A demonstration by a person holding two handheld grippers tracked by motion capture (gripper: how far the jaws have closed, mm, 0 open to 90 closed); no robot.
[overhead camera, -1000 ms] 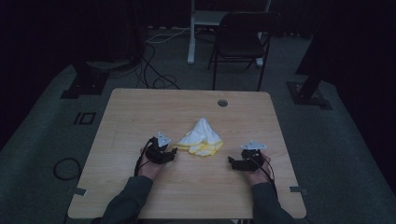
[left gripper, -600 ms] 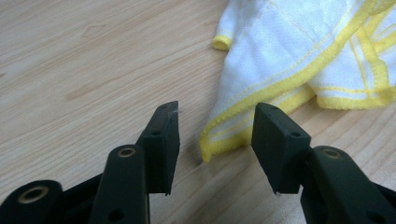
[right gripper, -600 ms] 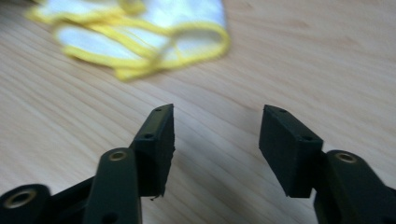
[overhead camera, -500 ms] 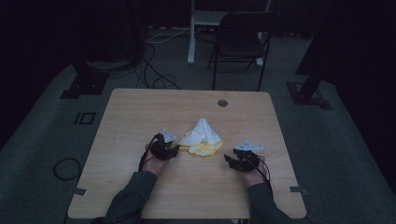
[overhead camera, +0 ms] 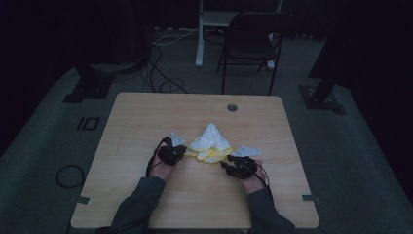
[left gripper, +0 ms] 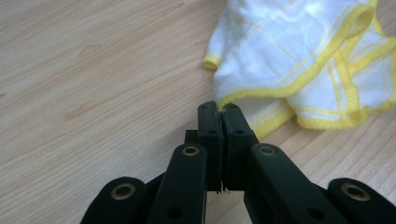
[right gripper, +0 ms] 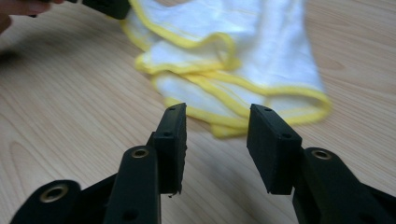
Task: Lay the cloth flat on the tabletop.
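A white cloth with yellow hems (overhead camera: 210,144) lies crumpled on the wooden table (overhead camera: 146,117), between my two grippers. My left gripper (overhead camera: 181,151) sits at the cloth's left side. Its jaws have just been closing and now stand shut (left gripper: 219,109), with the yellow hem of the cloth (left gripper: 299,56) pinched at their tips. My right gripper (overhead camera: 229,163) is at the cloth's near right corner. Its jaws (right gripper: 217,116) have just been closing and stand part open. The cloth's folded edge (right gripper: 243,51) lies just ahead of them, and the pads do not touch it.
A round cable hole (overhead camera: 232,107) sits near the table's far edge. A dark chair (overhead camera: 251,44) stands beyond the table, and cables (overhead camera: 160,73) trail over the floor at the far left. The left gripper (right gripper: 109,7) shows across the cloth in the right gripper view.
My right hand has slid left towards the cloth. My left hand has stayed at the cloth's left edge.
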